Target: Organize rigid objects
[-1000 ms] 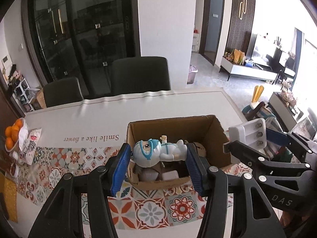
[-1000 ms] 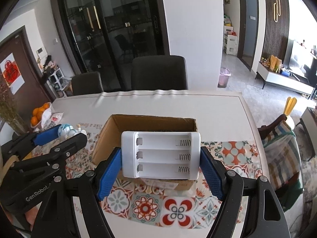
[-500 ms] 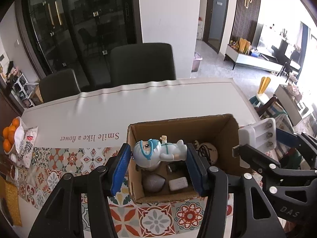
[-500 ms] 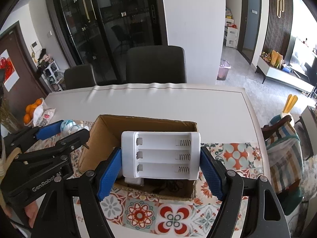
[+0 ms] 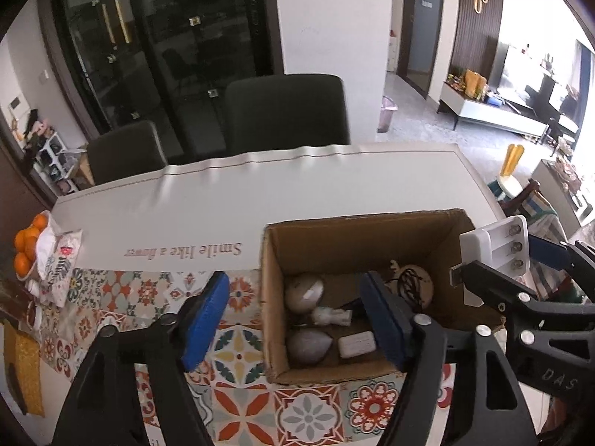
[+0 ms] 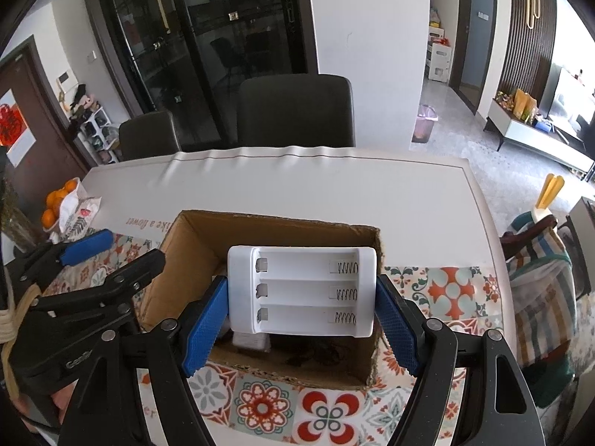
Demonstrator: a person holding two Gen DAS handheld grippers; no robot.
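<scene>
An open cardboard box (image 5: 366,230) stands on the patterned table mat; it also shows in the right wrist view (image 6: 186,256). Inside lie a small white figurine (image 5: 331,316), two grey rounded objects (image 5: 303,291), a small white block (image 5: 356,343) and a brown disc (image 5: 414,284). My left gripper (image 5: 295,319) is open and empty above the box's left side. My right gripper (image 6: 301,312) is shut on a white battery holder (image 6: 301,290) and holds it over the box; the battery holder also shows in the left wrist view (image 5: 498,247).
A white table (image 5: 297,182) carries a tiled mat (image 5: 238,349) with "Smile like a flower" printed on it. Oranges (image 5: 26,247) and a bag sit at the table's left edge. Two dark chairs (image 5: 286,111) stand behind the table.
My left gripper has opened and the blue-and-white figurine has dropped into the box. Both grippers have moved over the box. The right gripper keeps hold of the battery holder.
</scene>
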